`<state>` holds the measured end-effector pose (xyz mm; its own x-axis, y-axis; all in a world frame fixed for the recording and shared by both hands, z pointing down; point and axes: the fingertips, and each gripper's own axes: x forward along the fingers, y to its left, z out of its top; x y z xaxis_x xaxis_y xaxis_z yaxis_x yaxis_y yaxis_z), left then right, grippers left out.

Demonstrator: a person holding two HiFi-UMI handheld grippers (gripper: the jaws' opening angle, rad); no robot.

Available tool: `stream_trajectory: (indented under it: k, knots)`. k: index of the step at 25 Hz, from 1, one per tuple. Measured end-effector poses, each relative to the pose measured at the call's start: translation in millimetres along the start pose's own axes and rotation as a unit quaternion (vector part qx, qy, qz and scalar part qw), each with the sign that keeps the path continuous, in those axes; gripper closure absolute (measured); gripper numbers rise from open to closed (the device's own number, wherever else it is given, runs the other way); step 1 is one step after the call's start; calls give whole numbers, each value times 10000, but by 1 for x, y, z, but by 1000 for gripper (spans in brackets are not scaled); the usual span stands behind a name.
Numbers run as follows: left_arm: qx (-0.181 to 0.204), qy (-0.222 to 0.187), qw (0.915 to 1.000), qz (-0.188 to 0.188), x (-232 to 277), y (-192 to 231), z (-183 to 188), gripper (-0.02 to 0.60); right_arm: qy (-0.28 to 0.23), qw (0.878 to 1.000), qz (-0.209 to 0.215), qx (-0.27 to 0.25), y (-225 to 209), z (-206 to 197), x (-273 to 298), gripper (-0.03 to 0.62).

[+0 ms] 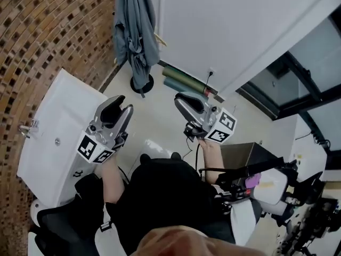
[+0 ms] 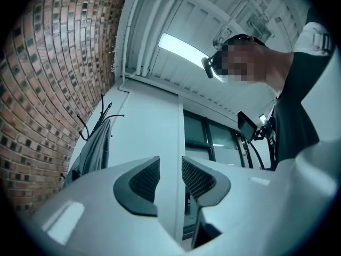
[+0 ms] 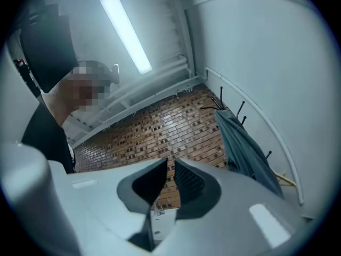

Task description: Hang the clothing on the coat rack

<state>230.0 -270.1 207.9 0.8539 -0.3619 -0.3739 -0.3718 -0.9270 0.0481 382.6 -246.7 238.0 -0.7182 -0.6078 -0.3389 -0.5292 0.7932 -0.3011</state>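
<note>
Since the grey-blue cloth coat (image 1: 136, 36) already hangs down from the tall black metal coat rack (image 1: 141, 84) in the corner by the brown brick wall (image 1: 53, 31), neither tool needs to hold anything. The left gripper (image 1: 122, 106) has its jaws spread, with only air between them. The right gripper (image 1: 181, 100) has its jaws nearly together, with a thin gap and nothing in it. Both are held up in front of the person, well apart from the coat, I think because the hanging job looks done
</note>
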Motion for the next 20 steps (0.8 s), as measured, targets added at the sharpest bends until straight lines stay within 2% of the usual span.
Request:
stream_trajectory:
  k: [4, 15, 20]
  knots:
    - [86, 15, 9997, 239, 7, -13, -2, 449, 58, 9998, 204, -34, -3, 6, -12, 591]
    - [-28, 226, 9967, 778, 29, -71, -41, 464, 200, 9991, 272, 274, -33, 3, -72, 591]
    - [117, 157, 9969, 759, 29, -82, -31, 468, 238, 9992, 253, 197, -32, 4, -74, 591]
